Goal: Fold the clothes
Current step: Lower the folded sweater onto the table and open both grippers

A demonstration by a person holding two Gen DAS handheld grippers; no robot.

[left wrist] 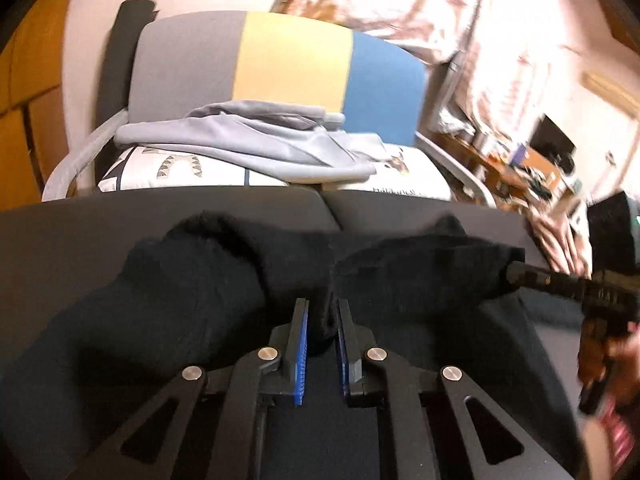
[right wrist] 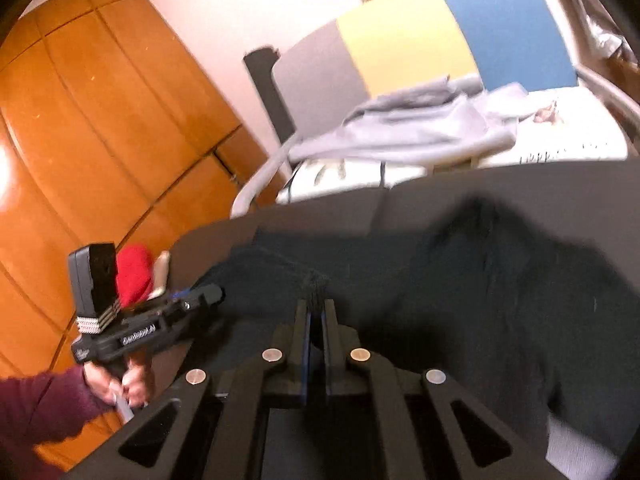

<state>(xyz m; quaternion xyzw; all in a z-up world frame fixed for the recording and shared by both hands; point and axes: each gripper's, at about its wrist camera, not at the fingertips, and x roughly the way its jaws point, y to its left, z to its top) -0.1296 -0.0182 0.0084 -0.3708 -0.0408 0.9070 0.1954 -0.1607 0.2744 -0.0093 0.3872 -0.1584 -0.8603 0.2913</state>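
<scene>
A black garment [left wrist: 200,280] lies rumpled across the dark table [left wrist: 80,232]. In the left wrist view my left gripper [left wrist: 322,308] is shut on a raised fold of the black cloth, pinched between its blue pads. At the right edge of that view my right gripper [left wrist: 514,274] bites the garment's edge. In the right wrist view the right gripper [right wrist: 318,306] is shut on a bunched ridge of the black garment [right wrist: 480,280]. The left gripper [right wrist: 212,294] shows at the left there, held by a hand in a maroon sleeve, its tip on the cloth's corner.
Behind the table stands a chair [left wrist: 292,60] with a grey, yellow and blue back. A grey garment [left wrist: 260,140] is piled on its white patterned cushion [left wrist: 180,172]. A wooden wardrobe [right wrist: 100,100] fills the left. A cluttered desk [left wrist: 520,168] is far right.
</scene>
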